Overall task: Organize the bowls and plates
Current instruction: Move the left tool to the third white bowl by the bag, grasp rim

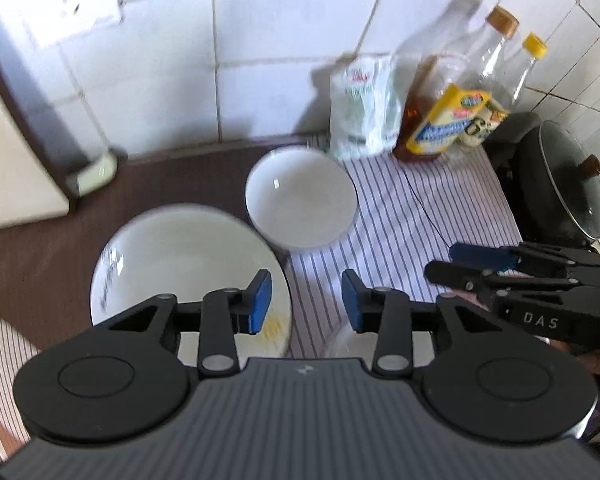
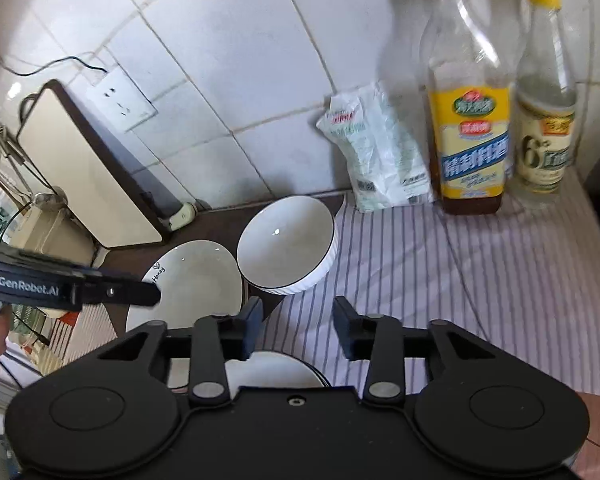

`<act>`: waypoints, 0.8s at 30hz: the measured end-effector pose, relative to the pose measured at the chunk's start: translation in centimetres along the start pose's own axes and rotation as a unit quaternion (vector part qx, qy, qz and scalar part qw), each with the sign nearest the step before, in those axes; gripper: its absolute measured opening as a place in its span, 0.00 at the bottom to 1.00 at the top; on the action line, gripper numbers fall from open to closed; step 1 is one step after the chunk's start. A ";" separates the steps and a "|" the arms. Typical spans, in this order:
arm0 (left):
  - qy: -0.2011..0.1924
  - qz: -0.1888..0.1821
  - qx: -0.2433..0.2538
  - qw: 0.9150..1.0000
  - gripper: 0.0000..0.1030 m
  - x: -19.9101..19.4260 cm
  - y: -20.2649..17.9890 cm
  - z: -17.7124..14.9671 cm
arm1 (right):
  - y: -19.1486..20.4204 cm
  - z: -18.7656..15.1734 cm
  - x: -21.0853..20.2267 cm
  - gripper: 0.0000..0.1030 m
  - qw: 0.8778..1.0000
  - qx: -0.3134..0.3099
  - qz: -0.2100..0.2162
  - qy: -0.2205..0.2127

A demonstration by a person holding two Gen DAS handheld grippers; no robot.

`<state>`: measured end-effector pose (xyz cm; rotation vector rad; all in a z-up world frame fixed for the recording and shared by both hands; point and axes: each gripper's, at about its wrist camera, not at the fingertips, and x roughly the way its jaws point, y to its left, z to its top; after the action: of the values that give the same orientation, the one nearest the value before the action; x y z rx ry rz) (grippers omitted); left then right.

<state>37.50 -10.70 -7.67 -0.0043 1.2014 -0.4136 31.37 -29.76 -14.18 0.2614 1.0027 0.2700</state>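
A white bowl [image 2: 286, 242] with a dark rim and ribbed sides sits by a white plate [image 2: 188, 280], on a white cloth [image 2: 460, 280] with thin dark stripes; the tall bottle [image 2: 466, 120] at upper right wears a yellow-and-blue label.

1. The left wrist view is taken from above and behind the left gripper [image 1: 306, 300], angled down at the countertop and facing the tiled wall [image 1: 284, 40].
2. The plate [image 1: 180, 264] is seen close beneath, with the bowl [image 1: 300, 196] just beyond.
3. The right wrist view is set lower and further right, behind the right gripper [image 2: 296, 328], and faces the same wall [image 2: 220, 60].
4. Plate [image 2: 196, 276], bowl [image 2: 284, 236], striped cloth [image 2: 460, 272], bottles and socket are shared by both views.
5. Each gripper is caught at the edge of the other's view.
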 end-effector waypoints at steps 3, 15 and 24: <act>-0.005 -0.007 0.024 1.000 0.44 1.6 1.1 1.5 | -0.8 1.3 2.1 0.51 0.999 0.034 0.018 0.013; 0.043 0.025 0.078 0.996 0.49 12.1 4.6 6.0 | -4.8 3.2 11.4 0.54 0.978 0.196 0.031 0.057; 0.080 -0.013 0.011 0.997 0.21 15.6 6.8 6.6 | -5.6 3.1 13.8 0.47 0.972 0.225 -0.041 0.052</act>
<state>50.17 -10.71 -20.81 0.0329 1.3556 -0.4561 41.60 -30.62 -25.40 0.6204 1.1705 -0.0234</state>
